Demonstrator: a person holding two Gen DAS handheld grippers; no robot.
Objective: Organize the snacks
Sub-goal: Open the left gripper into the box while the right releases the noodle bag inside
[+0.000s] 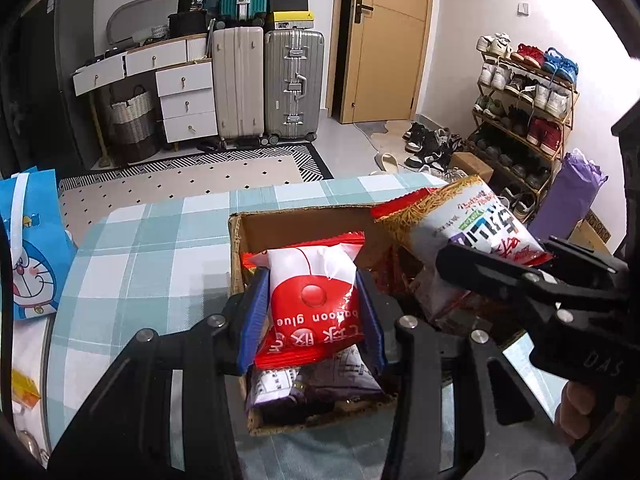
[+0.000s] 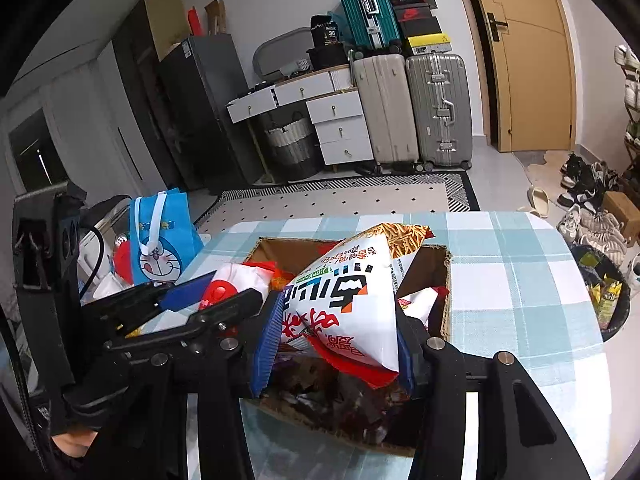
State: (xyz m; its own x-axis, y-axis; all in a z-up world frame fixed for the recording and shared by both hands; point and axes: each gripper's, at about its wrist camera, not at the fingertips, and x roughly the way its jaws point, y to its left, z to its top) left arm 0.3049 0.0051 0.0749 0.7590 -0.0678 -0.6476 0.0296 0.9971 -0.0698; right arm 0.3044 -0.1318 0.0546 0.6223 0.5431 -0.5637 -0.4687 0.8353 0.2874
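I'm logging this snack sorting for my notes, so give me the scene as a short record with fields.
surface: table with blue and white checked cloth
container: open brown cardboard box, snack packets inside
left gripper: shut on red and white balloon glue packet, over the box
right gripper: shut on large white and red noodle snack bag, over the box
nearby: blue cartoon cat gift bag

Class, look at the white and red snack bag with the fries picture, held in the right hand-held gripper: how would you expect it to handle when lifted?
The fries snack bag looks puffed with air, so probably light for its size. Its film looks glossy, so it may slip between the right hand-held gripper pads. It bulges beyond the pads over the cardboard box, so likely soft and crushable.
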